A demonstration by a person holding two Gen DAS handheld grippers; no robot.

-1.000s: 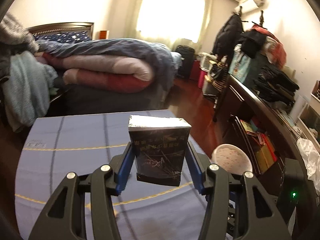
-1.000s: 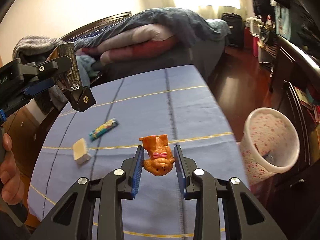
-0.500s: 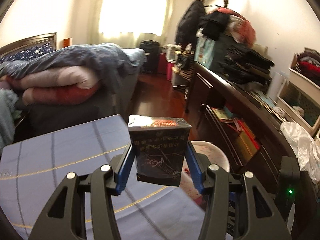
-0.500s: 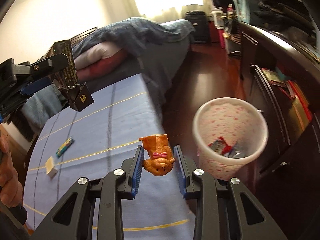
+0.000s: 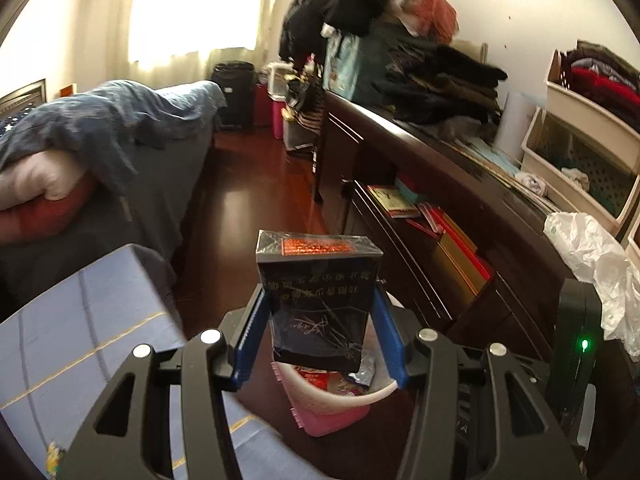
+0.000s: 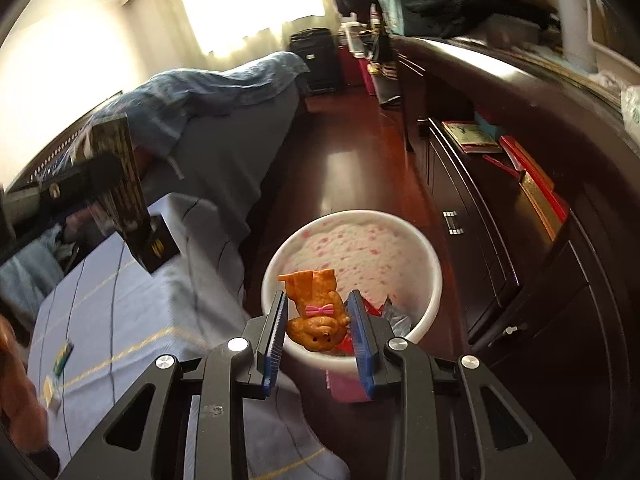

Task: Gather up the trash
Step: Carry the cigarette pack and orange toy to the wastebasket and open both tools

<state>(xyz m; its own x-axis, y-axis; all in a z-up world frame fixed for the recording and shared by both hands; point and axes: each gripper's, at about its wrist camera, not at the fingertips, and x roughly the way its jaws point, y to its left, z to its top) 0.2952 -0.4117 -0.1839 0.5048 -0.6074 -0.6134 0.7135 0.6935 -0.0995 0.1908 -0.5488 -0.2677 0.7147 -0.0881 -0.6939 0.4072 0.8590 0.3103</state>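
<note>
My left gripper is shut on a dark cigarette box wrapped in clear film, held over the near rim of the pink-speckled white trash bin. The box also shows in the right wrist view at the left. My right gripper is shut on an orange toy bear with a pink bow, upside down, above the near edge of the bin. Wrappers lie inside the bin.
The blue-clothed table lies at the left with a small colourful wrapper and a pale block on it. A dark wooden dresser runs along the right. A bed stands beyond the table, red wood floor between.
Both grippers have swung right, off the table and over the bin. Each keeps hold of its item.
</note>
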